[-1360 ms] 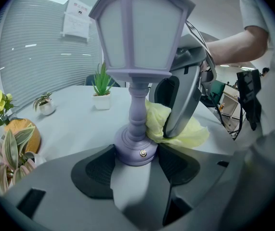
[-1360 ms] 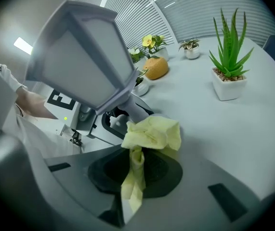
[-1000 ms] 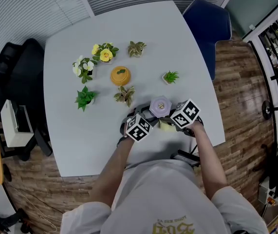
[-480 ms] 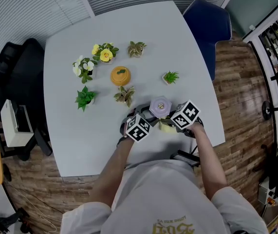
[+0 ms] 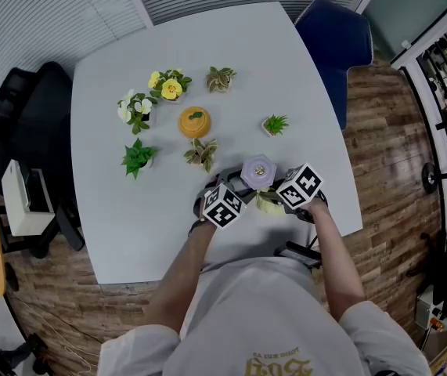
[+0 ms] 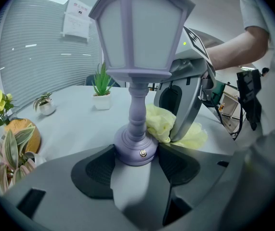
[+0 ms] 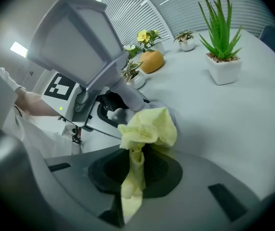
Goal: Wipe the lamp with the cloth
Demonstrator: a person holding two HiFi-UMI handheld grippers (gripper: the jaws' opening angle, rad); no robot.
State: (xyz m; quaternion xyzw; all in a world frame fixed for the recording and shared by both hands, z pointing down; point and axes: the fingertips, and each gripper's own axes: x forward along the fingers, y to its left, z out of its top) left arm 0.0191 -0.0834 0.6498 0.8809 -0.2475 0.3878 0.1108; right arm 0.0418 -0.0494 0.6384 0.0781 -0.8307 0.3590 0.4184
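While the left claw (image 6: 137, 161) hugs the round foot of the purple lamp (image 6: 142, 37) from both sides, the right claw (image 7: 135, 172) is pinched tight on a yellow cloth (image 7: 149, 126). A thin strip of cloth runs down between the right claw's jaws. The bunched end sticks out and presses on the low part of the lamp, just beside its foot. The lamp stands up straight on the white table (image 5: 286, 69), near the edge closest to the person. Its very top is cut off in the left gripper view. In the right gripper view the cloth hides part of its foot. From the head view both sets of jaws are hidden under the black-and-white marker cubes (image 5: 298, 185), and only the lamp's top shows between them. Farther out stand a spiky green plant (image 7: 220, 37) in a white pot, an orange round thing (image 5: 194, 121) and some yellow flowers (image 5: 168, 85). A paper sheet (image 6: 77, 18) hangs on the wall, but its writing is too small to read. Yellow print on the person's shirt (image 5: 270, 304) is cut off at the bottom edge.
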